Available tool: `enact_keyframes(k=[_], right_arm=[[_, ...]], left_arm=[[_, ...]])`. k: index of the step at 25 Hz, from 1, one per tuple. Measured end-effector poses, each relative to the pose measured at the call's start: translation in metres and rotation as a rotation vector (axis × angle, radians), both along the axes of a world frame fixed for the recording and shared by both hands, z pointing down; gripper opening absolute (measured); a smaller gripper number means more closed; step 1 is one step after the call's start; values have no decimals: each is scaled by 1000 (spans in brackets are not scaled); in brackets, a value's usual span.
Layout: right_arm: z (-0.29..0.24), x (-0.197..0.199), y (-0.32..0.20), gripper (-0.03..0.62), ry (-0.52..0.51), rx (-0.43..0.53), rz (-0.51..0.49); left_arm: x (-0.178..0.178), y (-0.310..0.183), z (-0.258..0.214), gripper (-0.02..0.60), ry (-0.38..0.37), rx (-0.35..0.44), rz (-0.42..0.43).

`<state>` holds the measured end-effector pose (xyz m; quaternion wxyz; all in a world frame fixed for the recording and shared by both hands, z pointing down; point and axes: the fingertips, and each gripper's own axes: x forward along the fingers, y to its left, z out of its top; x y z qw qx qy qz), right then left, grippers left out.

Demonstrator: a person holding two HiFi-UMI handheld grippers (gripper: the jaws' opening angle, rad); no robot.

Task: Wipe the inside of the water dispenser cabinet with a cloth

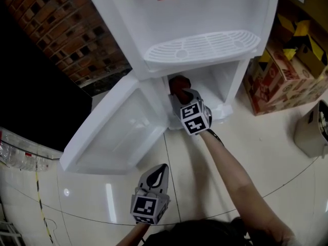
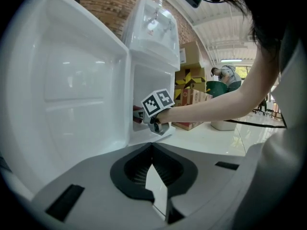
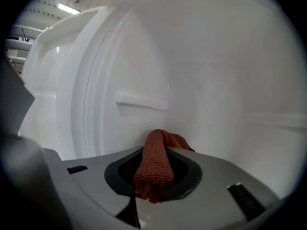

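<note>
I hold the red cloth [image 3: 153, 164] bunched tight between the jaws of my right gripper [image 1: 187, 100]. It is inside the cabinet [image 1: 223, 81] at the foot of the water dispenser [image 1: 205, 14], on the cabinet's left side. The door [image 1: 123, 127] stands open at 9 o'clock of the cabinet. My left gripper [image 1: 162, 169] hovers over the floor [image 1: 189, 193] at 6 o'clock, jaws together on nothing. Cardboard boxes [image 1: 279, 78] stand at the dispenser's 3 o'clock.

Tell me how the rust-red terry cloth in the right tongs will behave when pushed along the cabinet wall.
The rust-red terry cloth droops in a soft fold from the right tongs, so it is probably floppy and light. Its looped pile would likely drag, not slip, on the smooth white cabinet wall.
</note>
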<state>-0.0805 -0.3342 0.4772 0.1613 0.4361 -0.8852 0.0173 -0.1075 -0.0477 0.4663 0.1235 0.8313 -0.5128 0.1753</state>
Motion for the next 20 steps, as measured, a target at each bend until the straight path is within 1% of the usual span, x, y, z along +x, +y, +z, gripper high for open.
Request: enact_keyframes(k=[3, 6, 14, 17, 20], right_arm=[[32, 2, -3, 83, 35, -56, -10], [44, 20, -4, 83, 65, -87, 17], [37, 109, -18, 83, 107, -99, 222], [37, 126, -12, 83, 126, -105, 251], [35, 131, -6, 83, 127, -89, 258]], left_arm=[[-4, 2, 1, -14, 0, -3, -14], [-3, 2, 3, -14, 3, -4, -14], [5, 3, 5, -14, 16, -4, -2], [8, 4, 4, -14, 18, -1, 8], [9, 6, 3, -14, 25, 0, 6]])
